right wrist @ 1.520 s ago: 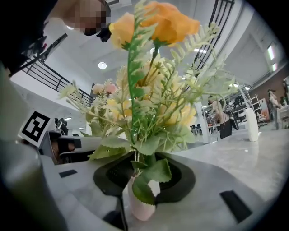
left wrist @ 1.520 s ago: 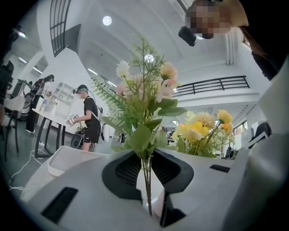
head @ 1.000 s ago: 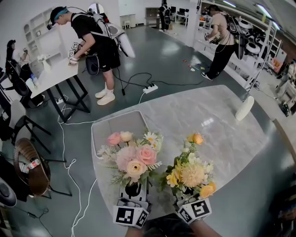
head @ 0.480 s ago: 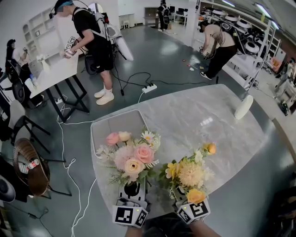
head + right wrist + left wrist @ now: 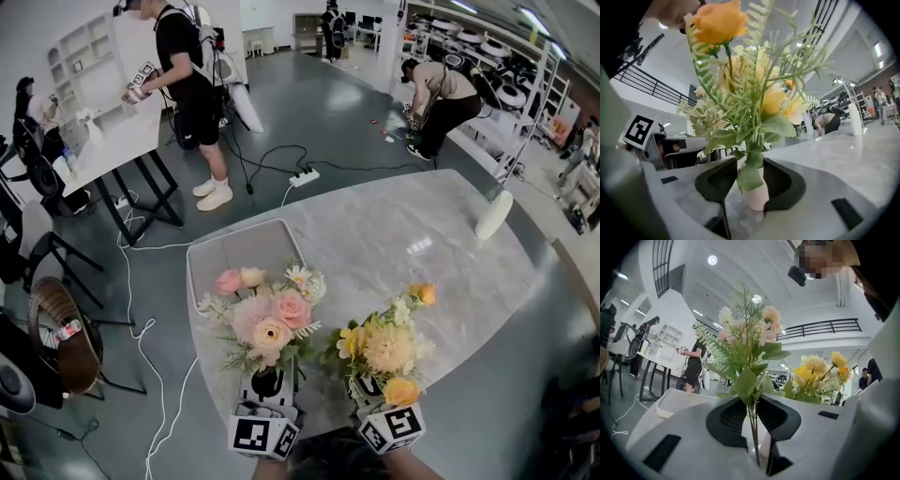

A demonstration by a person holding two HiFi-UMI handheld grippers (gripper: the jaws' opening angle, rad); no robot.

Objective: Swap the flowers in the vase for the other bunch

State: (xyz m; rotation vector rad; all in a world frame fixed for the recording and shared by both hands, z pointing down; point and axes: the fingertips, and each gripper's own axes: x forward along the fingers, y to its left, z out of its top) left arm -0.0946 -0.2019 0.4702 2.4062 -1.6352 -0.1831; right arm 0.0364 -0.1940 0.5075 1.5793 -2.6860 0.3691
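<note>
Two bunches of flowers, held side by side above the near edge of the table. We see the pink bunch [image 5: 269,319] on the left, upright, its blooms over the near end of a shallow white tray [image 5: 242,251]. The yellow bunch [image 5: 386,349] stands just beside it on the right, leaning slightly away.

The left gripper [image 5: 752,417] has its jaws drawn narrow on the thin green stems [image 5: 753,432] of the pink bunch, which pass straight up between the pads. The right gripper [image 5: 751,183] has its jaws closed on a pale pink wrap [image 5: 755,198] at the foot of the yellow bunch. We cannot tell whether that wrap is paper or a small holder.

Both bunches hang clear of the marble table [image 5: 441,258]. A tall white cylinder [image 5: 494,218] stands at the table's far right edge, well apart from the flowers.

Beyond the table we note a power strip [image 5: 305,177] with its cable on the grey floor. A person in black [image 5: 187,75] stands by a white desk, and another person [image 5: 441,89] bends forward at the right.
</note>
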